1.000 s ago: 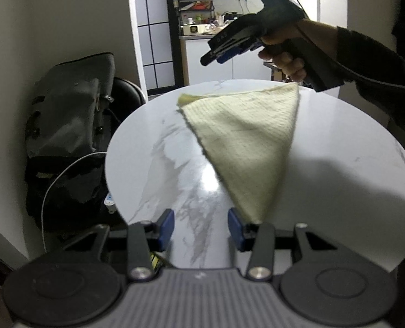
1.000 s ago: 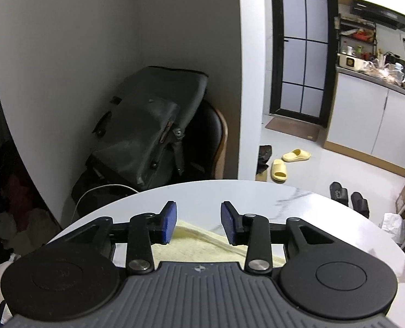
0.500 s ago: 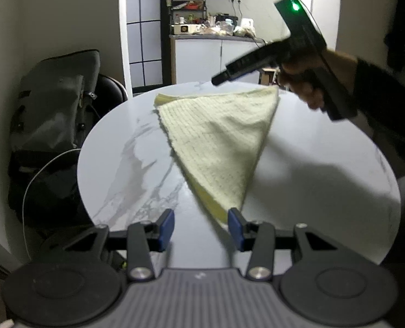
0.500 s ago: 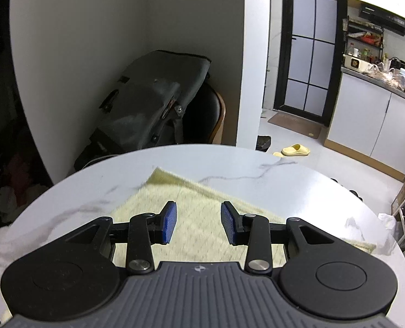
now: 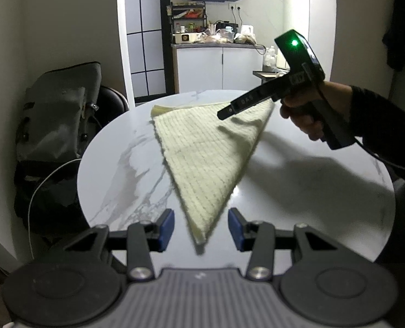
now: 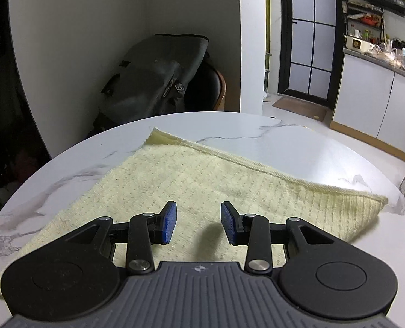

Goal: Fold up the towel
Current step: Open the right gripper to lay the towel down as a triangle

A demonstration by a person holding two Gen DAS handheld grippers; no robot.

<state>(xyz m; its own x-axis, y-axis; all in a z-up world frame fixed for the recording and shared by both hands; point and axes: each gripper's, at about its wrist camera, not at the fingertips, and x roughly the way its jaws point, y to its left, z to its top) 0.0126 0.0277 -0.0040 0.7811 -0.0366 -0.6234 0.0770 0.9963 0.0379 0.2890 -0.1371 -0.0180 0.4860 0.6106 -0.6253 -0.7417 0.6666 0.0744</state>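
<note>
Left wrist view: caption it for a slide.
Pale yellow towel folded into a triangle on the round white marble table, open left gripper at its near tip, right gripper above.

Printed in pale characters on the side rail of the right gripper (image 5: pixel 224 113), seen from the left wrist: a short group of about three marks, too blurred to read with certainty, and a second short pale label higher up on its dark housing, equally unreadable. Stamped small and centred on the ribbed grey body of the right gripper in its own view: a compass-like emblem with no letters, and a similar faint mark on the left gripper (image 5: pixel 201 228). Nothing legible on the packets and appliances along the kitchen counter (image 5: pixel 216 45).
</note>
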